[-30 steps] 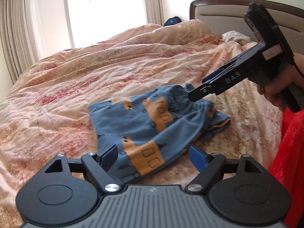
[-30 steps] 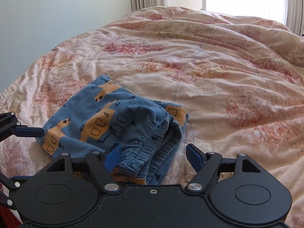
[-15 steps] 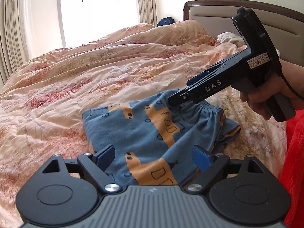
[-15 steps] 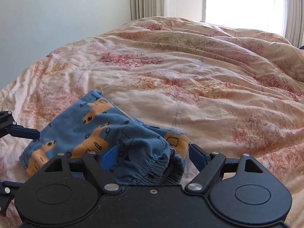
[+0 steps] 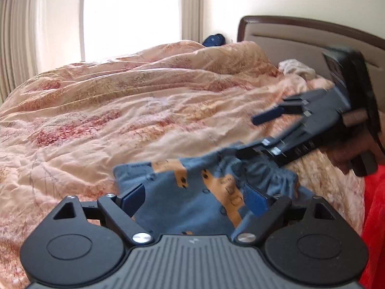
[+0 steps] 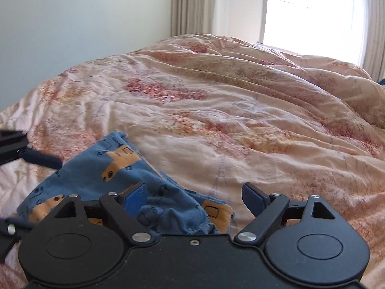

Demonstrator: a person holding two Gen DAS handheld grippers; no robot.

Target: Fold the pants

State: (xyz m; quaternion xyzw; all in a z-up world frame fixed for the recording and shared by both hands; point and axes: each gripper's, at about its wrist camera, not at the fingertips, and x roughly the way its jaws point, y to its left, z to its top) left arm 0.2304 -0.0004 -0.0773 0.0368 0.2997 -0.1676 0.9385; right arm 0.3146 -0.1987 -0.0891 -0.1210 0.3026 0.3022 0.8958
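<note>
The folded blue pants (image 5: 192, 192) with orange vehicle prints lie on the pink floral duvet (image 5: 120, 110). My left gripper (image 5: 195, 196) is open, low over the near edge of the pants, which lie between its fingers. My right gripper (image 6: 195, 196) is open over the gathered waistband end of the pants (image 6: 125, 168). In the left wrist view the right gripper (image 5: 250, 137) shows at the right with its fingers spread, the lower one at the waistband. The left gripper's fingers (image 6: 43, 160) show at the left edge of the right wrist view.
A padded headboard (image 5: 300, 38) stands at the back right. A crumpled pale cloth (image 5: 296, 68) lies by it. Red fabric (image 5: 375, 216) is at the right edge. A window with curtains (image 5: 130, 16) is behind the bed.
Both grippers have come lower and closer to the pants. The right gripper has tipped so that both its fingers show, spread apart, at the waistband.
</note>
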